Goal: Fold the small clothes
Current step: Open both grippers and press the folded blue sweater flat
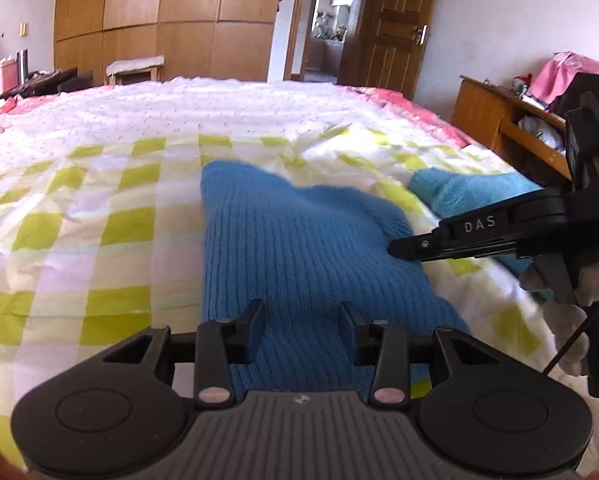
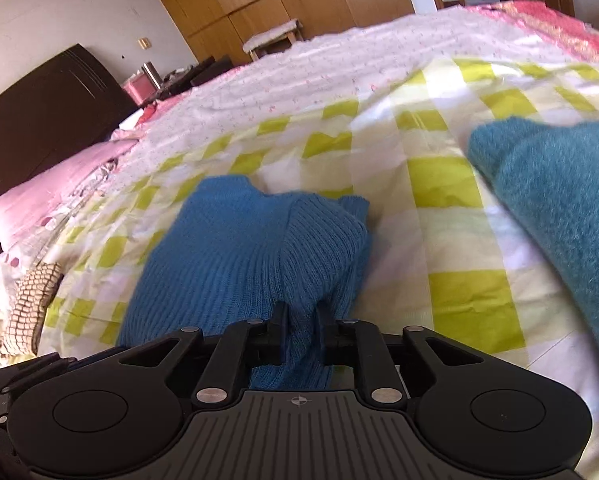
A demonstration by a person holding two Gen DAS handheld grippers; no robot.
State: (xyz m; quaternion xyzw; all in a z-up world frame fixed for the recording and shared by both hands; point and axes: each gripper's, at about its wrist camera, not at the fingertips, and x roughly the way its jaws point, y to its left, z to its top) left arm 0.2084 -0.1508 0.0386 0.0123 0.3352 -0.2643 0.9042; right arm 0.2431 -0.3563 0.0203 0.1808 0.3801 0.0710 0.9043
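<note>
On the checked bedsheet (image 1: pixel 111 216): blue knit garment (image 1: pixel 299 248), part folded. Right gripper (image 2: pixel 299 316) pinches a raised fold of it; left gripper (image 1: pixel 301 320), jaws spread, straddles its near edge. Teal fuzzy garment (image 2: pixel 559 200) beside it.

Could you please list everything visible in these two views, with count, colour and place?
knitted garment: one, blue, on the bed in front of both grippers
fuzzy garment: one, teal, to the right of the blue one
checked sheet: one, lime and white, spread under both garments
floral quilt: one, white and pink, beyond the sheet
wardrobe: one, brown wood, far wall
stool: one, pale, before the wardrobe
door: one, brown, open
left gripper: one, black, jaws apart over the blue knit
right gripper: one, black, pinching a fold of the blue knit
</note>
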